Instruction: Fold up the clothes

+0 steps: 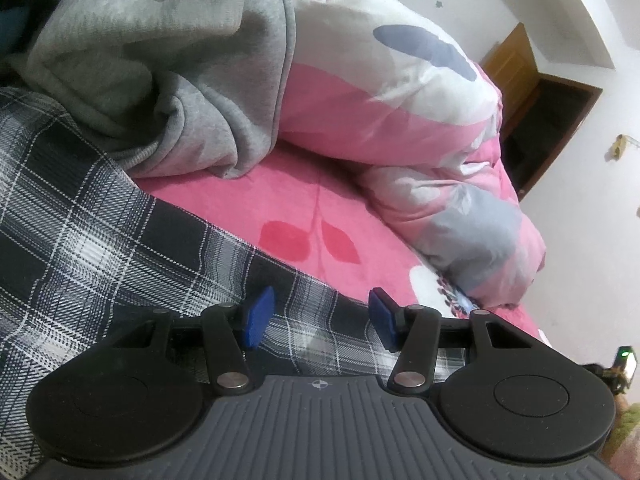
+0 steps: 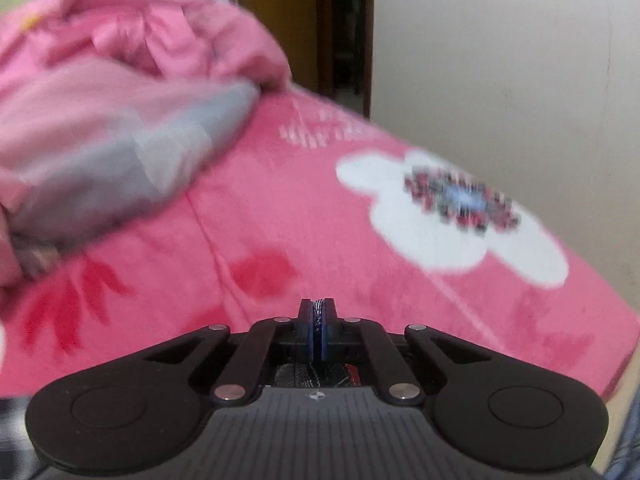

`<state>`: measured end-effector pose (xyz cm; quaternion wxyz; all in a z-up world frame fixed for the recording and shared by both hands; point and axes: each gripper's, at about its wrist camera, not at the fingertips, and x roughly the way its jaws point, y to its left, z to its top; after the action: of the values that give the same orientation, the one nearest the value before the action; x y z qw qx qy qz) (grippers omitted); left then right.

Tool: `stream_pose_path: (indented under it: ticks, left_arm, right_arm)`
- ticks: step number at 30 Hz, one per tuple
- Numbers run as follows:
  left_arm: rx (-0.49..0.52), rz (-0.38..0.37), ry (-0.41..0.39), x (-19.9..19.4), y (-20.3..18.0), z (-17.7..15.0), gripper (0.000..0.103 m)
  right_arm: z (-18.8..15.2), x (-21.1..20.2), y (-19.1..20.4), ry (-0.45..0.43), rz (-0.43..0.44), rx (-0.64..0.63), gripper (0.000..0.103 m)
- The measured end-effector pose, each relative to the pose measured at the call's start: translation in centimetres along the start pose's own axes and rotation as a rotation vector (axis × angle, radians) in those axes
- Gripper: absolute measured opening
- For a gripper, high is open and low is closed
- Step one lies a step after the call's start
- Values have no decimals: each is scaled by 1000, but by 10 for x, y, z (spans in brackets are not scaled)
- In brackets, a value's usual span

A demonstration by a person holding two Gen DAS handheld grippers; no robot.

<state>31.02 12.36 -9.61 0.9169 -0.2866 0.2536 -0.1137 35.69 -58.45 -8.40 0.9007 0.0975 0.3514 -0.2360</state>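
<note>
While the left gripper (image 1: 318, 316) hangs spread over the dark plaid shirt (image 1: 100, 248) on the pink bed (image 1: 248, 200), the right gripper (image 2: 318, 330) pinches plaid fabric.

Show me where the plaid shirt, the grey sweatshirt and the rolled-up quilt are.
plaid shirt (image 1: 92, 240), left wrist view, on its flat checked middle.
grey sweatshirt (image 1: 160, 60), left wrist view, on its crumpled body.
rolled-up quilt (image 1: 400, 92), left wrist view, on its white and pink top.

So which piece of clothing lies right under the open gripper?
The plaid shirt; the left gripper hangs over it, while the grey hoodie lies further back.
</note>
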Motion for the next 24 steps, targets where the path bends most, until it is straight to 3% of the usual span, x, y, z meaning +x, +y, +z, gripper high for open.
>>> stream_pose_path:
  ticks: [2,4,7,11,14,17,20,24]
  left_arm:
    - [-3,-2,1,1,1,0,53]
    - [-8,-4,1,1,1,0,53]
    - [-11,-8,0,0,1,0,53]
    - [-16,-17,-10,-4,1,1,54]
    - [5,-34,-25,-13,-6,2,55]
    - [42,-87,-25,-28,-20,2,55]
    - [59,-157,18,-45,-35,-4,55]
    - [143,-196,123,-78,-59,-20,56]
  right_arm:
    - [-3,1,-3,-6,-15,36,8]
    - [0,-14,-5,-30,-37,58,31]
    - [6,-60,-13,-87,-22,99,37]
    - [2,-128,-33,-82,89,225,37]
    - [-22,-162,-43,11,125,279,37]
    - [-55,-169,-42,128,117,306,37]
    - [-85,-170,-39,186,127,354,37]
    - [-115,-195,-25,202,244,355,37]
